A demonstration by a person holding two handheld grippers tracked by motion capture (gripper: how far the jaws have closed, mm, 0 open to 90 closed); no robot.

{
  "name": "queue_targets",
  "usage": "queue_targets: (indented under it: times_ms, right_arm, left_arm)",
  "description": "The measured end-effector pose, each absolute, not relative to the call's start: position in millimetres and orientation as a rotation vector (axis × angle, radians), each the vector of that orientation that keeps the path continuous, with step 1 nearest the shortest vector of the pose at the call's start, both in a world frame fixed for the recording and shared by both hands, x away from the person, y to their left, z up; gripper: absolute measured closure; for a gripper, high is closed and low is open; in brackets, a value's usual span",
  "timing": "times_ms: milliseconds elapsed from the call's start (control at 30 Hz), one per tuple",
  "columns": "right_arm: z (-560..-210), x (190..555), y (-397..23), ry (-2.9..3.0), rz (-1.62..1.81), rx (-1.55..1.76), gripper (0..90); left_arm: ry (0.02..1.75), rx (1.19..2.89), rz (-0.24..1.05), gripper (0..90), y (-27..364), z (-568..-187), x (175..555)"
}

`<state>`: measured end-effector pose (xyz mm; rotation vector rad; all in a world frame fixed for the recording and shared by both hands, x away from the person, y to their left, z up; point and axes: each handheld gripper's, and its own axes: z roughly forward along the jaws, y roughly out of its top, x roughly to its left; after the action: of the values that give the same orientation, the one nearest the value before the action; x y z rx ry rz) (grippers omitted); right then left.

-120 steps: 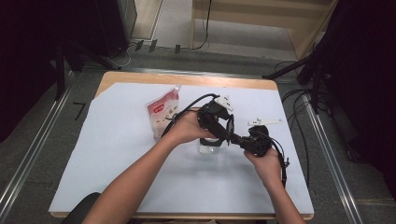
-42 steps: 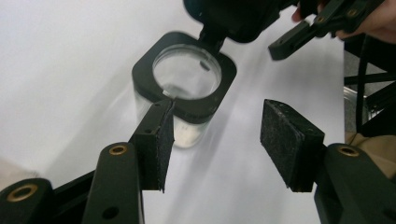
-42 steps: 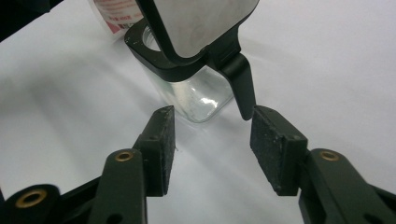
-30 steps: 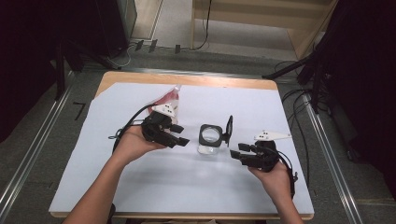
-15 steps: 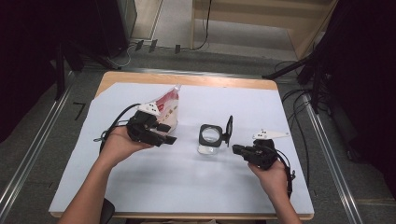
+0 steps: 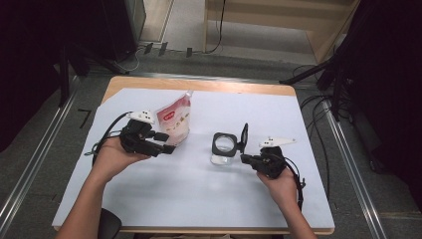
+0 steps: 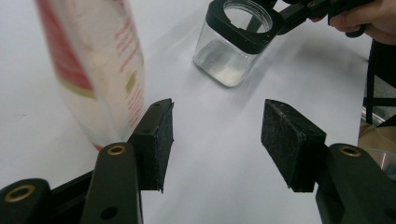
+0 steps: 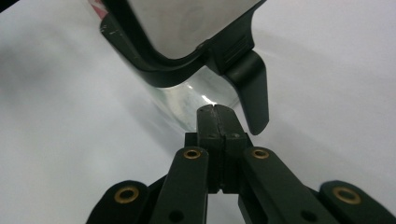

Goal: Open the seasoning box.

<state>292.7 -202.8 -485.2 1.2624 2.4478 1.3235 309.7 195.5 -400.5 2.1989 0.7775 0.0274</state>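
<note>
A clear jar with a black rim stands mid-table, its hinged lid flipped upright. In the left gripper view the jar has a pale residue at the bottom. A red and white pouch stands at the left. My left gripper is open and empty beside the pouch's base, and the pouch sits just outside its left pad. My right gripper is shut with nothing in it. Its tips sit close before the jar's glass wall, under the lid's latch. Whether they touch I cannot tell.
A white sheet covers the wooden table. Cables trail from both grippers, and more cables lie on the floor at the right. The right hand and its gripper show at the top right of the left gripper view.
My left gripper has moved left, away from the jar and over to the pouch. The right hand has stayed beside the jar.
</note>
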Motion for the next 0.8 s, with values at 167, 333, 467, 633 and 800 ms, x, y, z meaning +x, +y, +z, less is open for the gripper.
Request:
queue_targets:
  times_ms: [167,333,467,633,800]
  right_arm:
    - [-488.2,298.7,-203.2,2.453,1.310,1.268,90.0]
    - [-487.5,301.9,-204.0,2.451,1.289,1.266,90.0]
    - [-487.1,306.4,-209.1,2.434,1.290,1.287,90.0]
    - [-488.6,314.1,-214.1,2.413,1.294,1.312,90.0]
    - [-490.0,320.7,-217.1,2.401,1.288,1.320,90.0]
  left_arm:
    - [0.795,2.184,0.033,44.9,202.2,-400.1,309.5]
    - [0.824,2.161,0.052,45.2,211.5,-398.9,308.4]
    - [0.855,2.149,0.072,45.1,218.9,-396.9,307.3]
    - [0.919,2.126,0.124,45.1,225.2,-395.2,308.4]
    - [0.961,2.095,0.159,45.7,222.2,-399.3,315.5]
